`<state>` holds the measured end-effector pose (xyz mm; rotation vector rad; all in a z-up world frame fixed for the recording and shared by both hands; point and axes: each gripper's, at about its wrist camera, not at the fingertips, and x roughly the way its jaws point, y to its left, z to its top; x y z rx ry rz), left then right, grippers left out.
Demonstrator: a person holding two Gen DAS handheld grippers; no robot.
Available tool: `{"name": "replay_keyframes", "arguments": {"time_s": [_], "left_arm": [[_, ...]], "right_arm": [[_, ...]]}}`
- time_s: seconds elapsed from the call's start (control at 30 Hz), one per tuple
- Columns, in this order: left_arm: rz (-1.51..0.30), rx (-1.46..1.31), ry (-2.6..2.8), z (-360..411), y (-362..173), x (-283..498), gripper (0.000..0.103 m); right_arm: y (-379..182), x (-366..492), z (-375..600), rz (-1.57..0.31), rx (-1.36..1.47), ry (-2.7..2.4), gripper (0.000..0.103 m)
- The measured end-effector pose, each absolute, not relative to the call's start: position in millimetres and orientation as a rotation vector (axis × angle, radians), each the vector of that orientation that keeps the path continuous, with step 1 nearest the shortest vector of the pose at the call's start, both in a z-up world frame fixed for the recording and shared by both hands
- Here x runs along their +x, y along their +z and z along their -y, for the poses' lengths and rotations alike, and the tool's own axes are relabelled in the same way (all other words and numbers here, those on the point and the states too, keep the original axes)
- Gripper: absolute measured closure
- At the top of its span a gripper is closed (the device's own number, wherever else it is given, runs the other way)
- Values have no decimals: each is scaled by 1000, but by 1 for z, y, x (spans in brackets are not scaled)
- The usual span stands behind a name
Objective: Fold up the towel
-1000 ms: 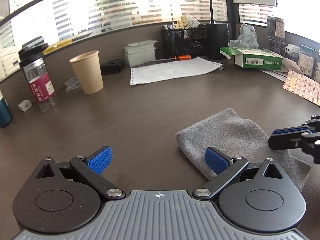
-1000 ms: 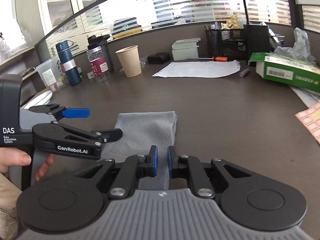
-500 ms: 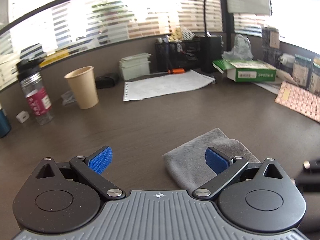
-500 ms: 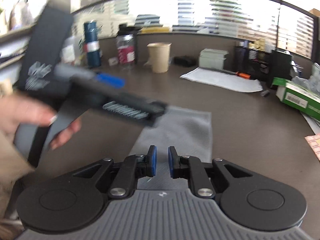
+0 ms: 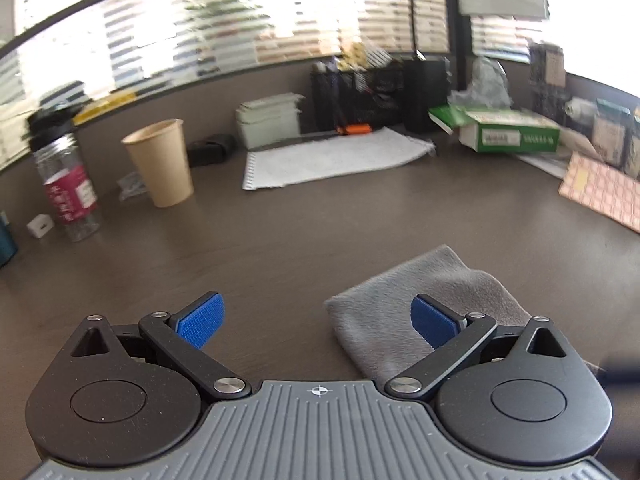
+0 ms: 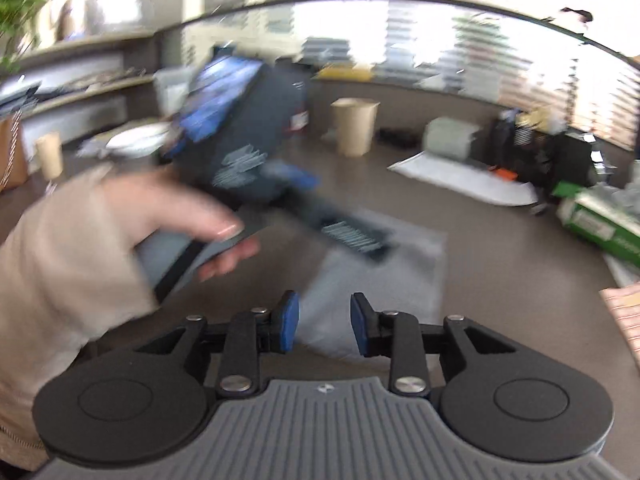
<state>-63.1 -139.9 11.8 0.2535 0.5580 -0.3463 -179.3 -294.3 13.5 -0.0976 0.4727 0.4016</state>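
Grey towel (image 5: pixel 424 300): lies folded into a narrow strip flat on the dark brown surface (image 5: pixel 280 240), just ahead of both tools; nothing holds it.
Left gripper (image 5: pixel 318 320): fingers spread wide apart and empty; the right blue pad (image 5: pixel 434 320) sits over the towel's near end, whether touching it I cannot tell.
Right gripper (image 6: pixel 325 328): fingers a small gap apart, clamped on nothing, with the towel's near edge showing between and beyond them.
Left hand (image 6: pixel 160 216): seen from the right wrist view, blurred, carrying its tool above the towel.
Stage, as I judge it: the fold looks done or nearly so, with both tools free of the cloth.
Risk one: a pad's rough face may snag the soft pile and drag the top layer open if a tool lifts away at a slant.
Risk two: the blur suggests fast hand motion; a sweep low across the strip could skew it or flip a corner.
Risk three: the paper cup (image 5: pixel 160 164) and bottle (image 5: pixel 66 184) stand well apart to the left, so a knock seems unlikely.
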Motion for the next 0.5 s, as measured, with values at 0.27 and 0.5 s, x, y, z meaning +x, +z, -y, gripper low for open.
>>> {"name": "replay_keyframes", "arguments": {"time_s": [0.27,0.5], "left_arm": [[-548,247,-446,134,17,-100,1],[-579,307,-486,147,1,-113,1]], "right_arm": [[6,-123,317,-491,-58,186,70],[-1,-94,303,-499,-90,236,69]]}}
